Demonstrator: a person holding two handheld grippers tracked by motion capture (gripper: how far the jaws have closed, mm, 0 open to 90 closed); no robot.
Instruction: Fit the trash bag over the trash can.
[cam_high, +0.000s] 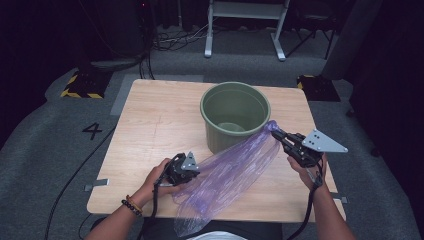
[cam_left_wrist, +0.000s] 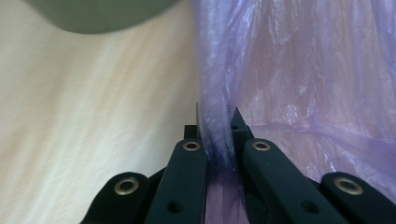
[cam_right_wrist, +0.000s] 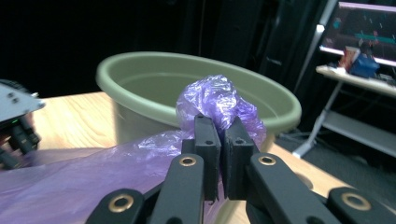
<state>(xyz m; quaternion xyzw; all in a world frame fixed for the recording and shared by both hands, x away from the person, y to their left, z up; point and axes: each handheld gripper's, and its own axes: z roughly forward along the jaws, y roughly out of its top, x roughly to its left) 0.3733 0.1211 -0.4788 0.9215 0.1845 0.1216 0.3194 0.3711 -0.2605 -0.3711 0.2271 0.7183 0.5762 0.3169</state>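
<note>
A translucent purple plastic bag (cam_high: 225, 175) stretches across the wooden table (cam_high: 150, 125), from in front of the green bucket (cam_high: 235, 112) down over the near edge. My left gripper (cam_high: 192, 172) is shut on the bag's left edge; in the left gripper view the film (cam_left_wrist: 219, 135) is pinched between the pads. My right gripper (cam_high: 276, 132) is shut on a bunched end of the bag (cam_right_wrist: 217, 100), held up beside the bucket's rim (cam_right_wrist: 140, 100). The left gripper (cam_right_wrist: 14, 126) is at the left edge of the right gripper view.
The bucket (cam_left_wrist: 98, 14) stands upright right of the table's middle, with a little something pale at its bottom. A white frame (cam_high: 245, 25) and cables lie on the floor beyond the table. A lit monitor (cam_right_wrist: 366, 32) stands on a stand off to the right.
</note>
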